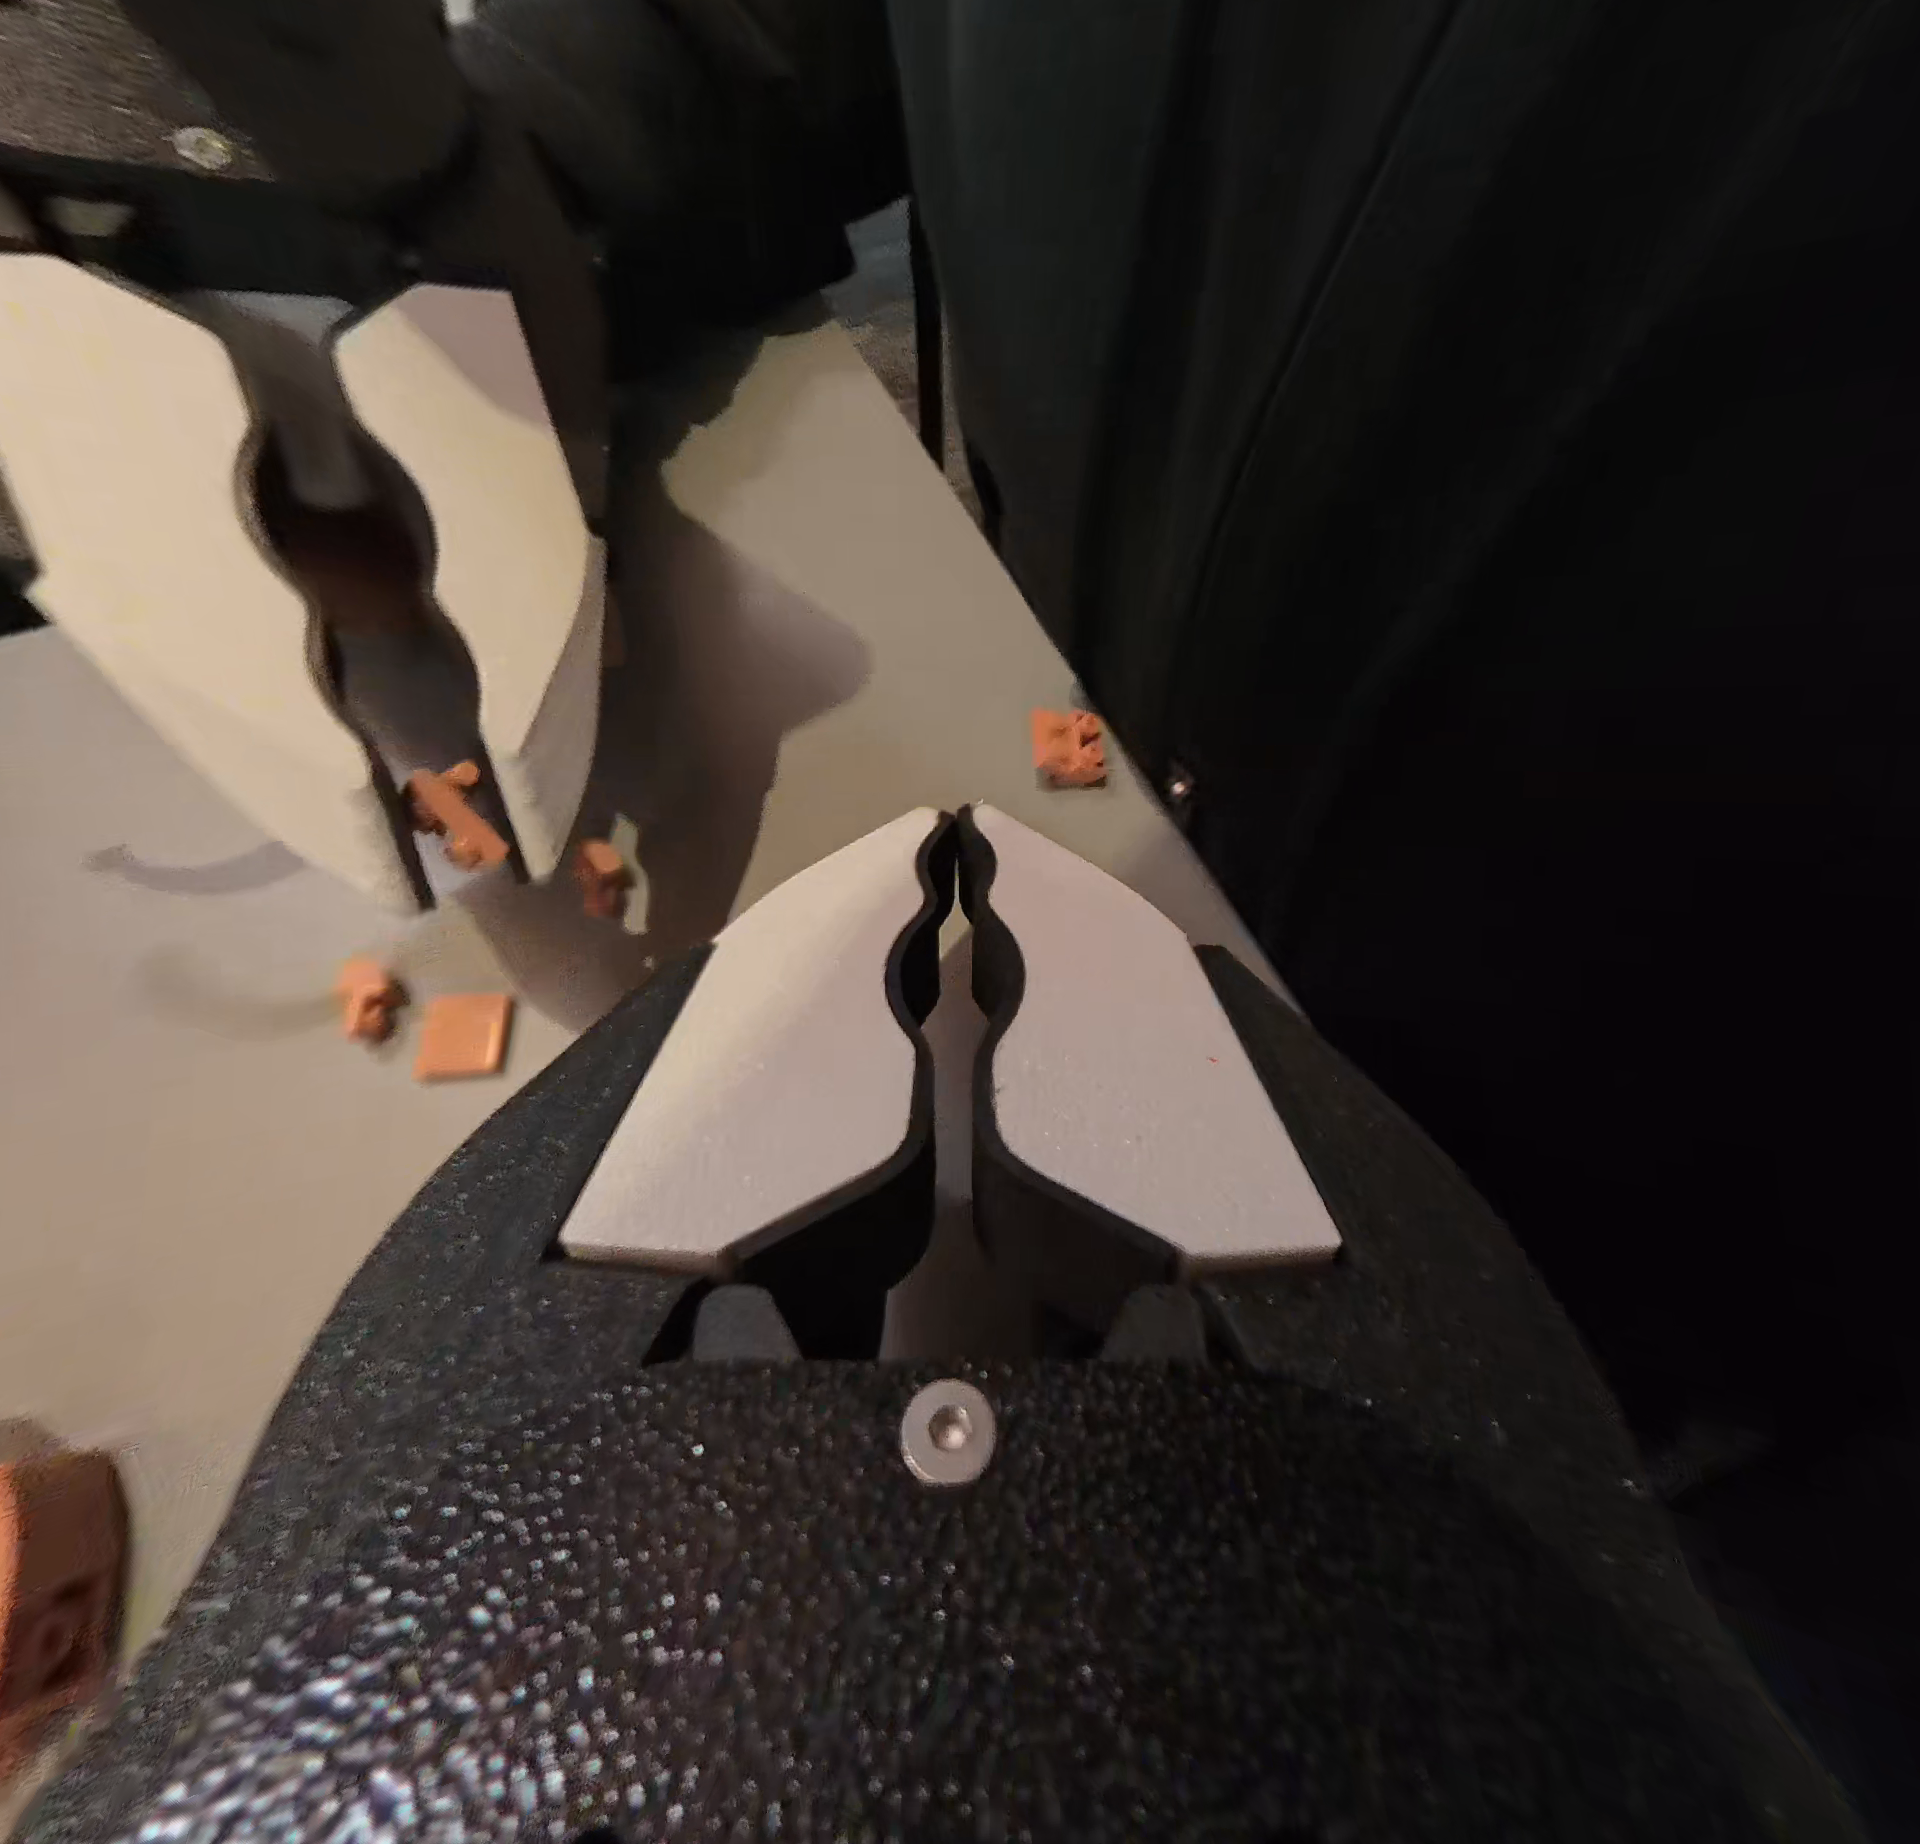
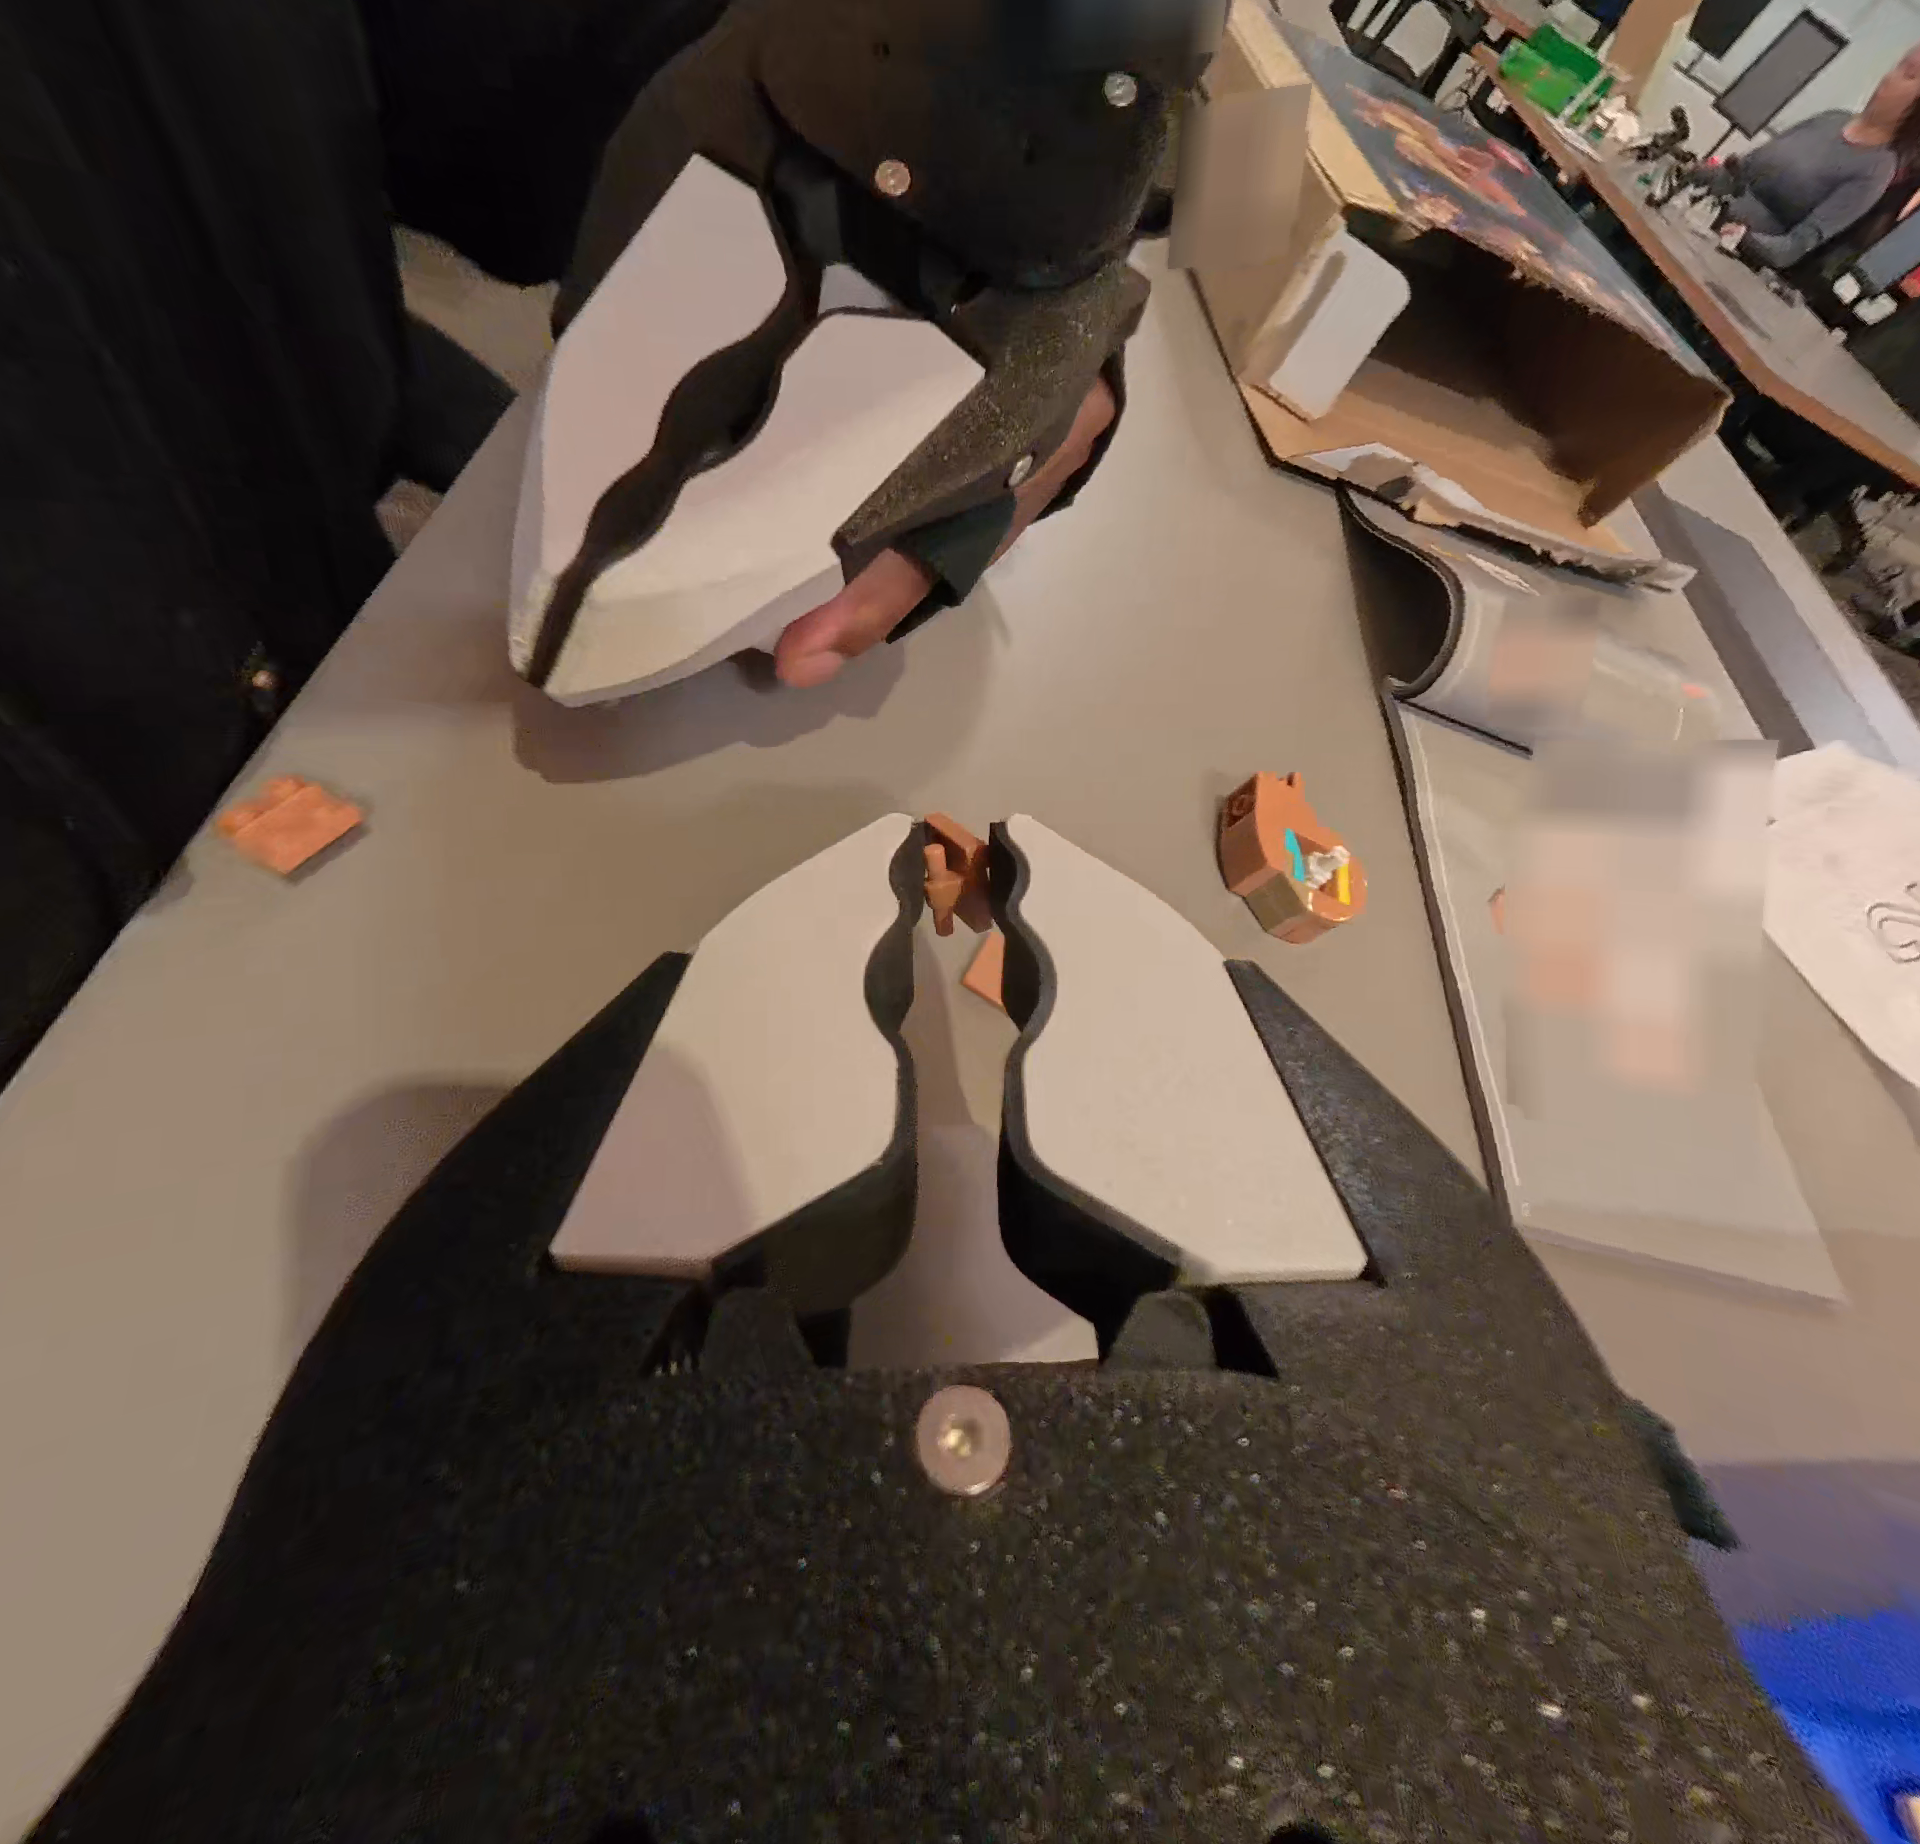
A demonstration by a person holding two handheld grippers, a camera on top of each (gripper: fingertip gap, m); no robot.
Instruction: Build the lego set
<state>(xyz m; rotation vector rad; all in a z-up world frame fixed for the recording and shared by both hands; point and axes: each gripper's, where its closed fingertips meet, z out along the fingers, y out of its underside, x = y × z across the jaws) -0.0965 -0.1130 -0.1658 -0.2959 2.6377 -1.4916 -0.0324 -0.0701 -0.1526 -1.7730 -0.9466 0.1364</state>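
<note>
While the right claw [image 2: 956, 844] pinches a small brown brick piece [image 2: 954, 875] at its very tips, both dark pads pressed against its sides, the piece hangs just above the grey counter [image 2: 623, 963]. A narrow grip, then, only as wide as the piece itself. Directly beneath, seen through the gap between the fingers, a flat tan tile [image 2: 987, 968] lies on the counter. Off to the right of the tips sits a rounded brown brick assembly [image 2: 1288, 869] with small turquoise, white and yellow bits on top. Far to the left, near the counter edge, lies a flat orange-brown plate [image 2: 289, 823].

And across the way, the left claw [image 1: 956, 815] is closed tight, pads meeting at the tips with nothing between them, hovering low over the counter near its edge. Closest to it is a small knobbly brown piece [image 1: 1068, 748], just beyond the tips and to the right, right at the counter edge beside a black curtain [image 1: 1455, 444]. From the left wrist view, two more small brown pieces [image 1: 369, 997] [image 1: 603, 875] lie near the right claw.

Further out, an open cardboard box [image 2: 1455, 360] and a bent booklet [image 2: 1507, 641] rest toward the far right of the counter.
</note>
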